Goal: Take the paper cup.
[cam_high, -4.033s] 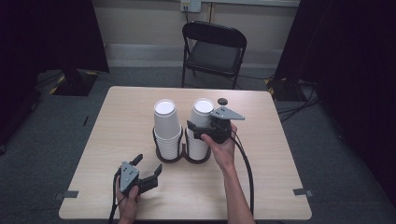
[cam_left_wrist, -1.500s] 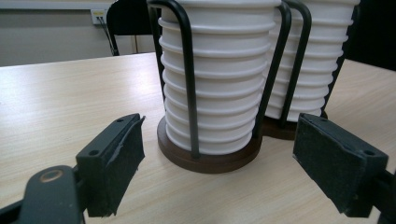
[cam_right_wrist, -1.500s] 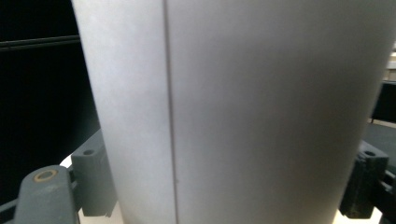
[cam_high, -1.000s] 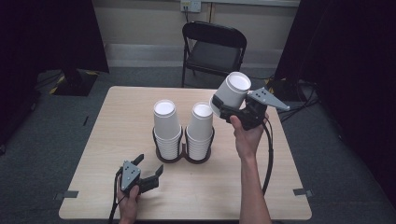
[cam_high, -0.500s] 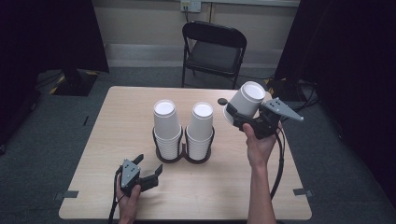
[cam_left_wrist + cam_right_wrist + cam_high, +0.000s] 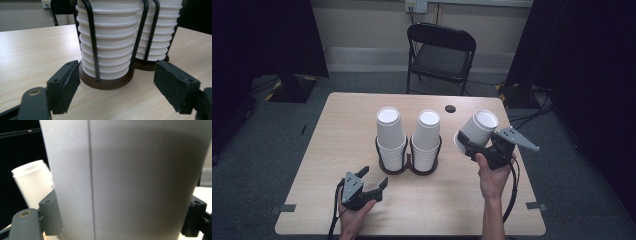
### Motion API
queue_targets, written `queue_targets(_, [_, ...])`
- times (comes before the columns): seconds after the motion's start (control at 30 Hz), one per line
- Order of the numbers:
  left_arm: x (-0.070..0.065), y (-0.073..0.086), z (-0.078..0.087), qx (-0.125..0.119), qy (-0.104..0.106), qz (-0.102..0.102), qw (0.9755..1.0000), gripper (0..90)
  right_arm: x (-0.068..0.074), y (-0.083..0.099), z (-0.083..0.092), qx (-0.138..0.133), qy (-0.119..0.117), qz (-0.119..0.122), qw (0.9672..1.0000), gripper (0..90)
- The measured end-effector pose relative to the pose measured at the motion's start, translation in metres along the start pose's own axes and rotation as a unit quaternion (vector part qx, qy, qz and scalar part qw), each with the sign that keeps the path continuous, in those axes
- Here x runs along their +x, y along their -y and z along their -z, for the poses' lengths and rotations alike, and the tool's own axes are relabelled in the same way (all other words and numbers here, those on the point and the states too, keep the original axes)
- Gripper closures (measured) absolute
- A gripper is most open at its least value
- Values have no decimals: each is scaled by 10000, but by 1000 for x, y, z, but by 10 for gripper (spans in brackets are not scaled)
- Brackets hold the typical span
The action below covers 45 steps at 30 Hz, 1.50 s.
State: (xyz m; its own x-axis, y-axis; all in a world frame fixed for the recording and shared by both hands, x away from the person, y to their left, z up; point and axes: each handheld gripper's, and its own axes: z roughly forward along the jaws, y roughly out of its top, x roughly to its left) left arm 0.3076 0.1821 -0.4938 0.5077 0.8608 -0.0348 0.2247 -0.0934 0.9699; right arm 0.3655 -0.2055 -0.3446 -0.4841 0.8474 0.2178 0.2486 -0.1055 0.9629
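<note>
My right gripper [image 6: 468, 143] is clamping a white cup [image 6: 477, 128], tilted, above the table [image 6: 332, 130] right of the rack [image 6: 408, 167]. My left gripper [image 6: 373, 181] is resting open, jaws narrowing slightly, nothing between them.

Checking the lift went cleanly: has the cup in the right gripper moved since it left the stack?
Yes: the cup went right and down, away from the cup holder.

My left gripper [image 6: 373, 189] is a black body with two dark jaws, a small grey plate with screw holes on top and a black cable trailing back past my bare forearm. My right gripper [image 6: 468, 143] carries a longer grey three-cornered plate dotted with holes, and its black cable loops down beside my wrist. Up close, the pads [image 6: 176, 86] are matt black blocks with small screws; no sleeves on me
</note>
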Motion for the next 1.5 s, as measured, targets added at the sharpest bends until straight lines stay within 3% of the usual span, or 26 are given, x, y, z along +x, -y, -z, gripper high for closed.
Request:
queue_targets(0.2, [-6,0,0,-88,207,62,9997,235,11,25,3,249,45,38,9997,150])
queue_targets(0.23, [-9,-1,-1,-112,299,35,9995,236,14,37,4,319,7,-49,9995,150])
queue_targets(0.4, [-19,-4,-4,-165,763,-46,9969,277,23,56,9,388,-98,-164,9991,150])
queue_targets(0.5, [-23,-6,-6,-210,898,-31,9957,280,28,66,10,363,-245,-359,9984,150])
queue_targets(0.67, [-31,-4,-10,-407,1215,-60,9917,308,37,84,4,455,-388,-522,9968,150])
queue_targets(0.77, [-33,-5,-12,-414,1300,-128,9906,308,43,90,2,437,-537,-629,9956,150])
queue_targets(0.87, [-34,-5,-13,-498,1373,-66,9893,312,46,93,1,397,-638,-781,9941,151])
queue_targets(0.9, [-35,-7,-13,-548,1458,-97,9877,325,50,96,-1,367,-799,-914,9919,153])
queue_targets(1.07, [-40,-7,-16,-659,1579,-113,9852,337,58,100,-4,370,-966,-1084,9887,153])
queue_targets(1.1, [-42,-7,-18,-662,1685,10,9835,343,62,102,-7,430,-1079,-1137,9867,153])
queue_targets(1.13, [-42,-7,-18,-662,1685,10,9835,350,62,102,-7,430,-1079,-1137,9867,153])
queue_targets(1.17, [-45,-6,-19,-706,1858,265,9797,350,63,102,-7,455,-1110,-1133,9863,153])
queue_targets(1.27, [-51,-5,-19,-836,1750,132,9809,409,68,104,-9,498,-1279,-1153,9838,153])
queue_targets(1.37, [-59,-6,-21,-923,1742,-74,9804,446,71,104,-8,522,-1402,-1233,9810,153])
queue_targets(1.5, [-64,-8,-23,-981,1806,-86,9786,491,75,105,-7,612,-1462,-1226,9797,153])
